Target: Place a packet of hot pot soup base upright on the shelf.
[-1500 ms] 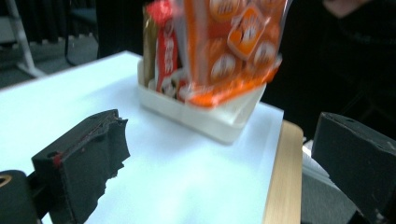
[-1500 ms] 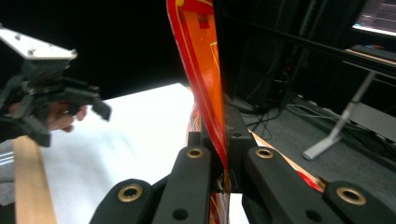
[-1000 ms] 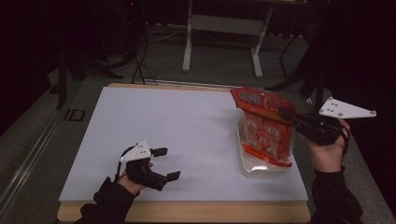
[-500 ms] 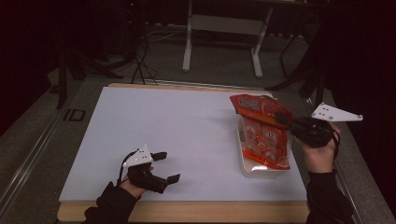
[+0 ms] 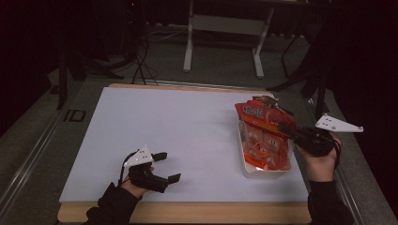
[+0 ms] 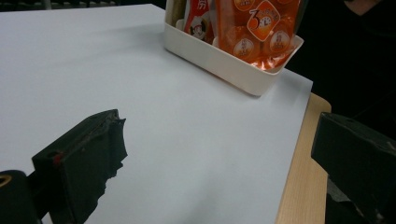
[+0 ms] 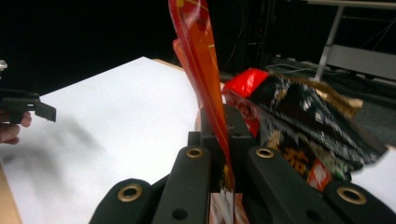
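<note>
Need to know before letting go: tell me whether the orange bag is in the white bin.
In: the orange bag stands inside the white bin, its top edge pinched by the right tongs.

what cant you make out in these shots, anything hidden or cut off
- Print on the orange snack bag: too small in the high view, cut off by the top edge in the left gripper view.
- Floor of the white tray: covered by the bags in both those views.
- Dark packet behind the right gripper: its lettering is blurred.
- Room beyond the table: too dark.
</note>
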A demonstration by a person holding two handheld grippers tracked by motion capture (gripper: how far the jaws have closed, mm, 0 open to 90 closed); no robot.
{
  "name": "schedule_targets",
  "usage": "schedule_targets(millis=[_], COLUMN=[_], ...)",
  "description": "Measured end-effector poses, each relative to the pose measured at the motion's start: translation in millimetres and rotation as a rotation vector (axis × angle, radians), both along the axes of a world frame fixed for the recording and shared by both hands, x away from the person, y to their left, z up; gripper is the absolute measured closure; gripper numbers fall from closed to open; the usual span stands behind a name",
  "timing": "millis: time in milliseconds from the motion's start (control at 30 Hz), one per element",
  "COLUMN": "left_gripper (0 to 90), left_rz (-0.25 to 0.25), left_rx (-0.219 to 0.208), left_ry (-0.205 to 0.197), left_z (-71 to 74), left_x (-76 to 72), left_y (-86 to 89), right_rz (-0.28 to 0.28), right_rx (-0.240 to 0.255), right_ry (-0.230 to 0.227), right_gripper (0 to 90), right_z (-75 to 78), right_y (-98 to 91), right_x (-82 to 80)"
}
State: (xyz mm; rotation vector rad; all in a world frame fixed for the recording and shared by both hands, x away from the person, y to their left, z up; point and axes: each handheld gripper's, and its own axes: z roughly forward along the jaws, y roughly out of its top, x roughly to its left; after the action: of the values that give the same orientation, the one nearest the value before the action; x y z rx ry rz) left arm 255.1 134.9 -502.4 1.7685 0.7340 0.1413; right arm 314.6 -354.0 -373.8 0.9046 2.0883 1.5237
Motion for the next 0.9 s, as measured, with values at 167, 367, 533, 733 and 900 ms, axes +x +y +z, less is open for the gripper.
schedule_targets(millis=[167, 367, 533, 733, 900], left_gripper=[2.4, 2.4, 2.4, 2.5, 2.5], left_rz=[0.002, 0.002, 0.008, 0.020, 0.023], left_rx=[0.003, 0.004, -0.003, -0.014, -0.012], left_ry=[0.003, 0.010, 0.014, 0.019, 0.027], left_z=[-1.6, -3.1, -3.4, -3.9, -5.4], left_x=[0.6, 0.7, 1.7, 2.1, 2.8], left_y=[0.0, -0.2, 0.7, 2.4, 3.1], right_rz=[-0.011, -0.020, -0.040, -0.085, -0.107], right_rx=[-0.001, 0.016, 0.033, 0.037, 0.072], right_ry=[0.025, 0.052, 0.054, 0.059, 0.091], right_gripper=[90.0, 90.0, 89.7, 89.4, 89.1], right_z=[-10.8, -26.6, -29.9, -30.8, -33.3], right_y=[-8.7, -17.9, -24.4, -31.1, -38.3], right_x=[-2.9, -4.8, -5.2, 1.4, 10.0])
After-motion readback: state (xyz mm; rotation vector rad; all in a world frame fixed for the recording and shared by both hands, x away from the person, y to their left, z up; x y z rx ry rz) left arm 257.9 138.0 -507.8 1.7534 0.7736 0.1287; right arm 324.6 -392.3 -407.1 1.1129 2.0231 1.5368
